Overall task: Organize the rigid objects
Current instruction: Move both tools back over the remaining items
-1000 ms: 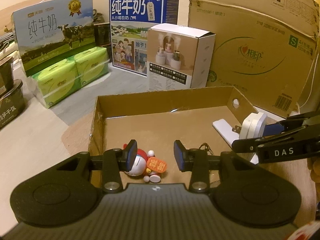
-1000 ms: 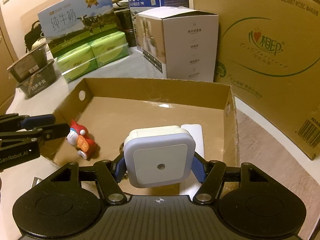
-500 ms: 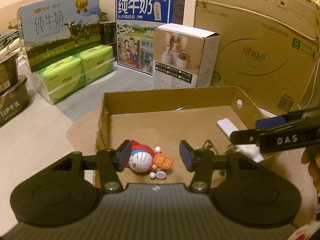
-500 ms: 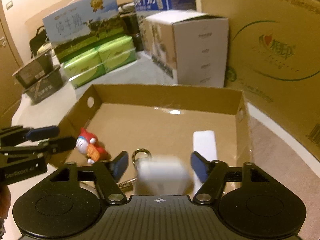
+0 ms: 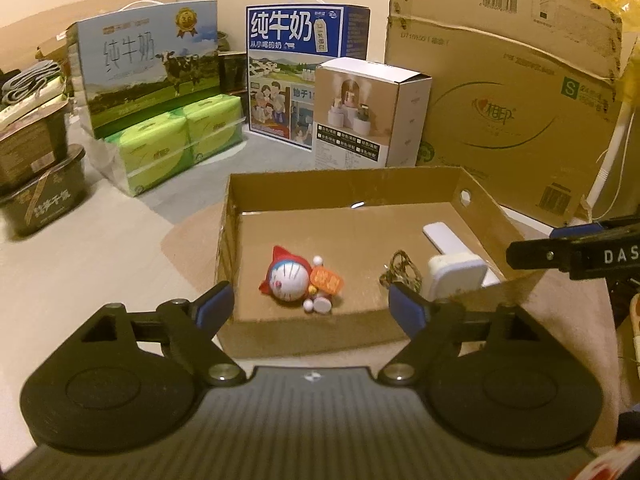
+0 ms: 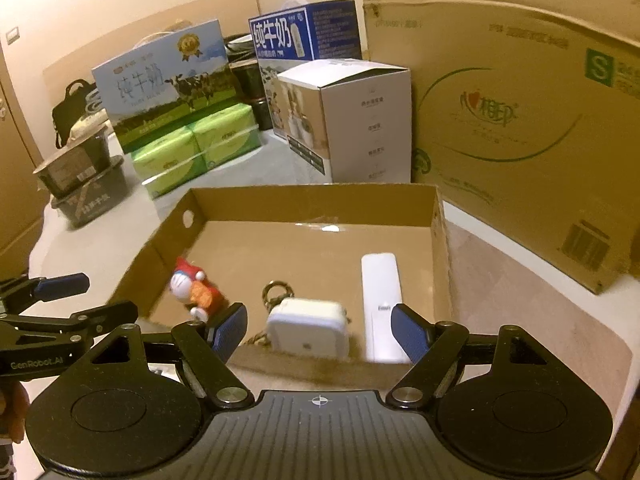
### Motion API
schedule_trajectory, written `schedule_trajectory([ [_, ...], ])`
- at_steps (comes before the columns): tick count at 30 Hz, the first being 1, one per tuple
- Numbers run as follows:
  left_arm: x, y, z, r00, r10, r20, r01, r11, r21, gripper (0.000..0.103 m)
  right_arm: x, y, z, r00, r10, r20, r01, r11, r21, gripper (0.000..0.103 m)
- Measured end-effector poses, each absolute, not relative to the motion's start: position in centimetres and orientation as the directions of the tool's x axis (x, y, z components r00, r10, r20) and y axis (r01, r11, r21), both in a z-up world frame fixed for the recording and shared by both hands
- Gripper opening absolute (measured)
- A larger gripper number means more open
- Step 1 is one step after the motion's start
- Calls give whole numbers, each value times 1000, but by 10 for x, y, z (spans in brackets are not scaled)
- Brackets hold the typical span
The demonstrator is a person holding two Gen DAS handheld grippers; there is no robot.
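Note:
A shallow cardboard box (image 5: 344, 188) (image 6: 312, 200) holds a Doraemon toy (image 5: 296, 280) (image 6: 196, 292), a key ring (image 5: 402, 268) (image 6: 276, 294), a white plug-in night light (image 5: 456, 274) (image 6: 308, 334) and a white remote (image 5: 444, 236) (image 6: 380, 304). My left gripper (image 5: 310, 308) is open and empty at the box's near wall. My right gripper (image 6: 320, 330) is open and empty, just behind the night light; it also shows in the left wrist view (image 5: 572, 256). The left gripper shows at the left edge of the right wrist view (image 6: 48, 308).
Behind the box stand a white humidifier carton (image 5: 368, 116), two milk cartons (image 5: 148, 80) (image 5: 300, 68), green tissue packs (image 5: 180, 140) and a big cardboard box (image 5: 512, 92). Dark food tubs (image 5: 36, 184) sit at the left.
My right gripper opened and dropped the night light into the box beside the key ring and remote. Both grippers drew back from the box; the left one opened wider.

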State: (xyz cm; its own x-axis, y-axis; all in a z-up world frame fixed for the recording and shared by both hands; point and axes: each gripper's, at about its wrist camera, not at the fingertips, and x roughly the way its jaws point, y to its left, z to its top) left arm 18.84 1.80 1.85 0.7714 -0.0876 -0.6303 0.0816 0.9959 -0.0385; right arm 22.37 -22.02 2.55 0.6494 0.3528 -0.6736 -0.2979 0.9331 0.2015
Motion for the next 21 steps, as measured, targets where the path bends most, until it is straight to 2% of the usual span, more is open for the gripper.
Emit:
schedule_trajectory([
  [14, 117, 12, 20, 757, -51, -652, 46, 999, -25, 98, 142, -216, 33, 657, 321, -682, -269, 945, 186, 80],
  [21, 88, 18, 17, 754, -40, -656, 23, 999, -34, 98, 116, -215, 27, 644, 328, -692, -259, 944, 206, 80],
])
